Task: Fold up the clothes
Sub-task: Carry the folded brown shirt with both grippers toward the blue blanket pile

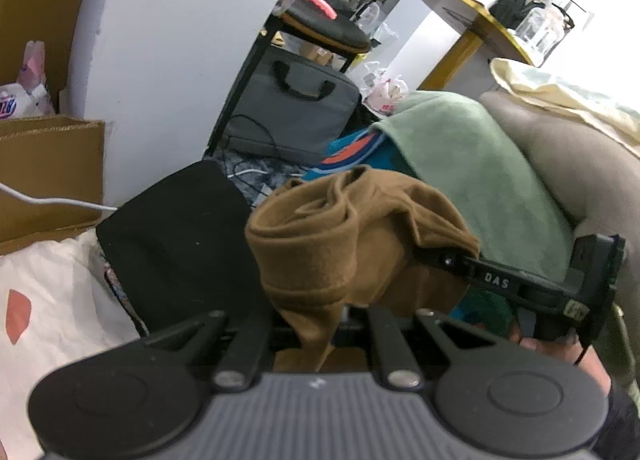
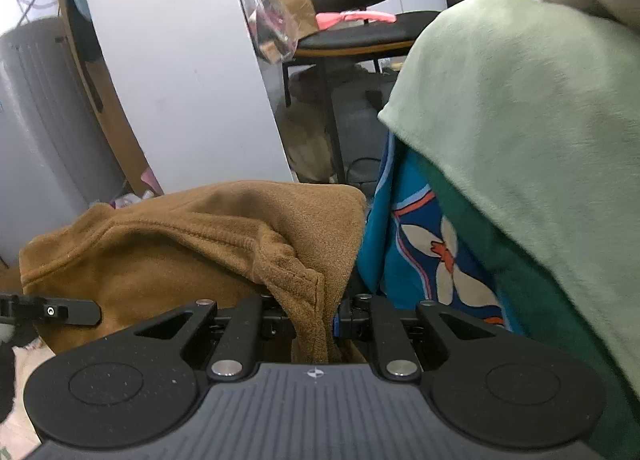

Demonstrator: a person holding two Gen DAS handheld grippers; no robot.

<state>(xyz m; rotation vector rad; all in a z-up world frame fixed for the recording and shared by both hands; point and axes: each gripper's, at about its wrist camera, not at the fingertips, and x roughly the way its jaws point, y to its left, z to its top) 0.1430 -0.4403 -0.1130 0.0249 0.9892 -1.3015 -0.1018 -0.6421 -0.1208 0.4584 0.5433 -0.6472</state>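
Behind us stand a chair [image 2: 352,31] and piled laundry. We hold the brown garment [image 1: 340,244] aloft, left gripper [image 1: 312,334] and right gripper [image 2: 316,324] fingers both clamped on bunched edges. Such thin pinches could slip, dropping it unevenly.

Brown garment [image 1: 340,236], plain ochre-brown with a ribbed hem, showing in both views. Green towel [image 1: 472,163], pale sage, lying over a blue cloth [image 2: 424,256] patterned with cream petals and orange-red lines on teal and navy. Black fabric [image 1: 176,236], unpatterned, sitting beside white bedding [image 1: 52,300] bearing a salmon patch. Cardboard box [image 1: 48,171], tan. Grey bag [image 1: 296,107] with black handles. Black chair seat [image 2: 360,35] carrying a pink item [image 2: 352,17]. Each gripper: black, with a grey ribbed body.
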